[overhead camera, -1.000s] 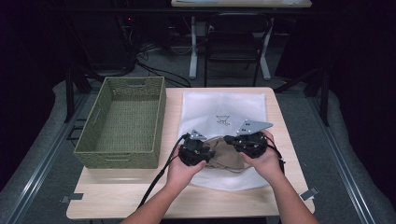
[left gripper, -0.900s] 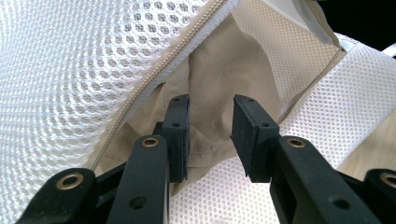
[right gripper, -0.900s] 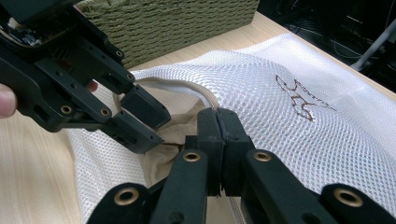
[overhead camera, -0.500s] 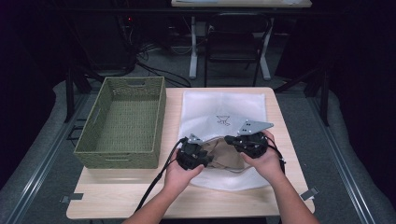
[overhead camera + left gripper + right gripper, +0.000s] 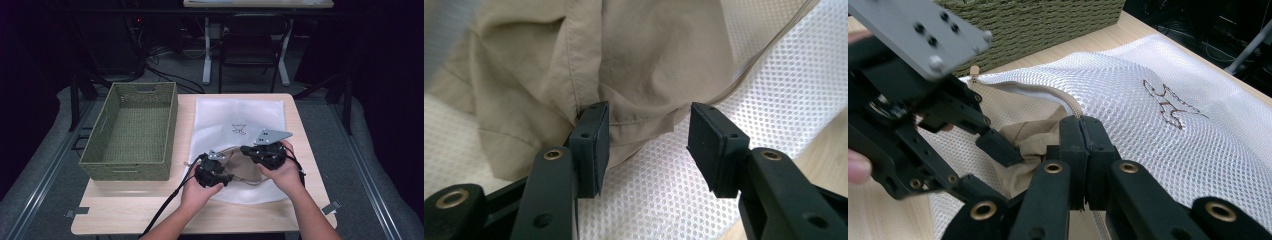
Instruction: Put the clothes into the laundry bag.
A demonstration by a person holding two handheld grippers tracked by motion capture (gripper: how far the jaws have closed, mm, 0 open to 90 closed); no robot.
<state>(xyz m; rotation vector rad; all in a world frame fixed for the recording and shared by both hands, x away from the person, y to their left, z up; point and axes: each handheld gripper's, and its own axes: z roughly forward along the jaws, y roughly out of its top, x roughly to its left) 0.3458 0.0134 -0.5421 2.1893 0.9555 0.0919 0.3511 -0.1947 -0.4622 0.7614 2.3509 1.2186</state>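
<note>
Room: dark, with a black chair and cables on the floor beyond the counter.
Counter: pale wood; a person's forearms come in from its near edge.
Basket: green woven, on the left half of the counter, just beside the bag.
Mesh bag: white, lying flat on the right half, a small brown emblem stitched on top; its zippered mouth faces the person and is lifted open.
Beige garment: crumpled cloth lying partly inside the mouth of the mesh bag, between the two grippers.
Left gripper: held low at the near left of the bag mouth; its jaws have just been opening and stand apart, a fold of the beige garment between them, touching the left pad while the right pad is clear of it, over mesh.
Right gripper: at the right of the bag mouth, a grey plate on top; jaws pressed together on the zippered edge of the mesh bag, holding that edge up.
Hands: left hand and right hand each wrapped round a gripper.
</note>
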